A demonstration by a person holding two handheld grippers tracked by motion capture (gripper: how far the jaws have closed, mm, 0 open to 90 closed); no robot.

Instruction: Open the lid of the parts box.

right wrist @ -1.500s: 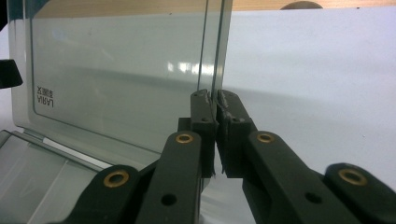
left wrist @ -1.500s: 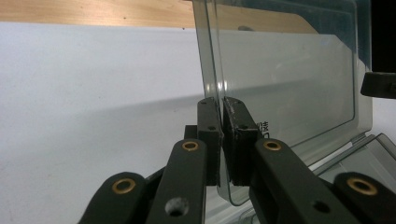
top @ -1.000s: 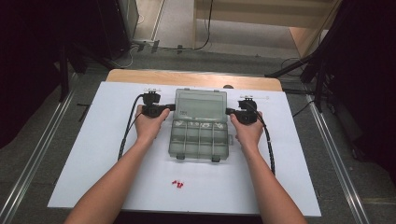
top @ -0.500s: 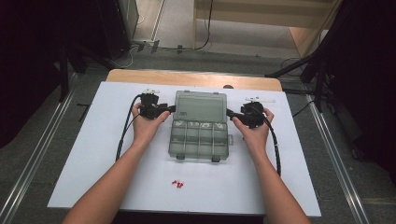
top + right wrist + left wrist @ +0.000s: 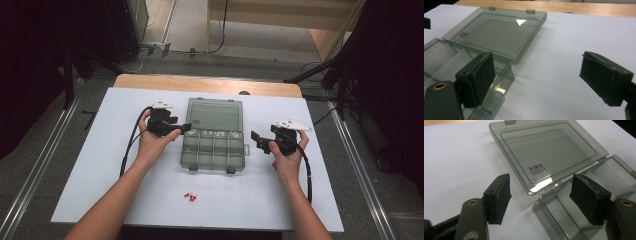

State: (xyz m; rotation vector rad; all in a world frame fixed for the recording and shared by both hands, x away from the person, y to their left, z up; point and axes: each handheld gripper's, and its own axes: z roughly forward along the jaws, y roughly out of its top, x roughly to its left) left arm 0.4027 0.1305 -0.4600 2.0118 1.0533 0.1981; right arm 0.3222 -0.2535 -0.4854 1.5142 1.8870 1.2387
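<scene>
A smoky translucent compartment box (image 5: 212, 150) lies open on the white board, its lid (image 5: 215, 115) flat on the far side. My left gripper (image 5: 184, 128) sits at the box's left edge by the hinge. Its jaws have just been opening; in the left gripper view the left gripper (image 5: 541, 200) is open, with the lid (image 5: 549, 152) and the box (image 5: 564, 220) ahead and nothing pressed between the pads. My right gripper (image 5: 256, 138) stands right of the box, apart from it. Its jaws have just been opening too, and the right gripper (image 5: 534, 77) holds nothing beside the box (image 5: 446, 60).
A few small red pieces (image 5: 190, 197) lie on the white board (image 5: 100, 165) in front of the box. A wooden table edge (image 5: 210, 84) runs along the far side. Dark stands and cables surround the table.
Both grippers were shut at the box's sides and have opened. The right hand has drawn away to the right of the box; the left has backed off a little.
</scene>
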